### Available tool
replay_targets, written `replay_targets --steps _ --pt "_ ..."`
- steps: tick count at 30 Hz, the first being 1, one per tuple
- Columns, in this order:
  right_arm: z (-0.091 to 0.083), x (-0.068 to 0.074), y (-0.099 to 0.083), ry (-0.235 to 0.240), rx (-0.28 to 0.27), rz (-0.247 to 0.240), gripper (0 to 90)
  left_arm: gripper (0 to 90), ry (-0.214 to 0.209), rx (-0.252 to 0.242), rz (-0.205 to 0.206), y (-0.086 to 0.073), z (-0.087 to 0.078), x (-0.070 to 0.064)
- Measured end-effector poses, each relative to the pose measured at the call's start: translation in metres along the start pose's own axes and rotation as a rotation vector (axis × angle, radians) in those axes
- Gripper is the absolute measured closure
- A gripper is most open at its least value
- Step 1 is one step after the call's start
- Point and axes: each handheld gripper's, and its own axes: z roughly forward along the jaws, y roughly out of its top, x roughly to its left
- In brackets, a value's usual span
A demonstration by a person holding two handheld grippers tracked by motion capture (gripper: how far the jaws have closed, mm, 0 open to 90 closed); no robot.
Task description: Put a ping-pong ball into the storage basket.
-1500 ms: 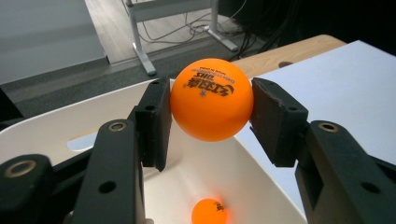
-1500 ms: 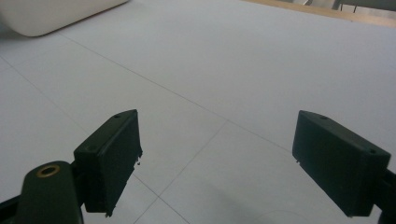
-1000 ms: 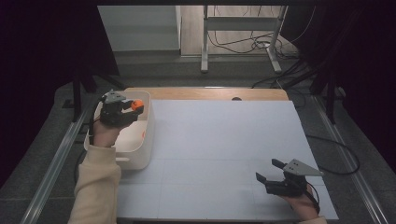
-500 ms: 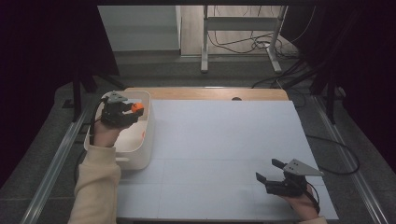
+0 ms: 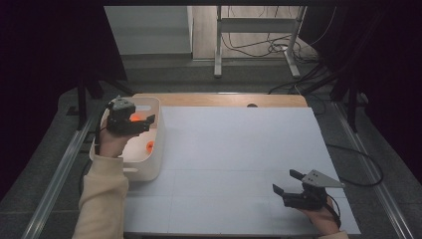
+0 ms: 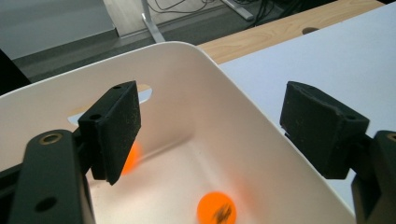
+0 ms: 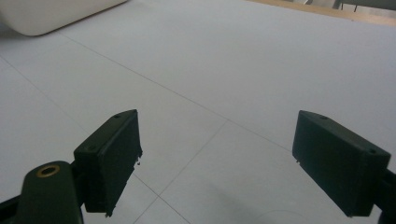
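Left gripper (image 6: 210,135): we hold it over the white bin (image 6: 243,116), jaws spread wide, grasping nothing.
Orange balls: one (image 6: 215,208) lies below, between the jaws; another (image 6: 132,156) behind the left pad.
Right gripper (image 5: 289,185): released too, far across the white table (image 5: 239,149).

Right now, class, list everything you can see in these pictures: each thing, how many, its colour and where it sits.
Bin: one, white, at the left edge of the table.
Balls: two, orange, inside the bin, one partly behind a left finger.
Table: one, white top with a wooden strip at the far edge.
Metal stand: one, grey, on the floor beyond the table, with cables.
Left gripper: one, black, fingers open over the bin.
Right gripper: one, black, fingers open, near right of the table.
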Motion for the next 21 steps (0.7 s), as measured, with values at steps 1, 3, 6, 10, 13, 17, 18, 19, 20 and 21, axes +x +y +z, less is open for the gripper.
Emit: replay_targets --steps 1,3,6,10,13,17,18,19,20,21 --pt "0.0 0.0 0.0 0.0 0.0 0.0 16.0 21.0 -0.003 -0.001 0.001 0.0 0.0 0.0" --pt "0.0 0.0 0.0 0.0 -0.001 0.0 16.0 20.9 -0.006 -0.001 0.002 0.0 0.0 0.0" --pt "0.0 0.0 0.0 0.0 0.0 0.0 16.0 20.9 -0.021 -0.002 0.003 0.001 0.0 -0.002" --pt "0.0 0.0 0.0 0.001 -0.001 0.001 16.1 21.0 -0.044 -0.004 0.012 0.002 0.0 -0.005" --pt "0.0 0.0 0.0 0.002 -0.003 0.007 16.0 21.0 -0.072 -0.012 0.024 0.003 -0.003 -0.009" --pt "-0.001 0.0 0.0 0.003 -0.007 0.012 16.0 21.0 -0.115 -0.032 0.013 0.006 -0.008 -0.013" --pt "-0.001 -0.001 0.0 0.004 -0.008 0.014 16.0 21.1 -0.125 -0.036 0.012 0.006 -0.009 -0.014" --pt "-0.001 -0.001 0.0 0.005 -0.01 0.014 16.0 21.1 -0.135 -0.038 0.014 0.007 -0.009 -0.015" --pt "-0.001 -0.001 0.0 0.005 -0.01 0.014 16.0 21.0 -0.135 -0.038 0.014 0.007 -0.009 -0.015" --pt "-0.001 -0.001 0.0 0.006 -0.011 0.014 16.0 21.0 -0.141 -0.04 0.016 0.008 -0.01 -0.017"
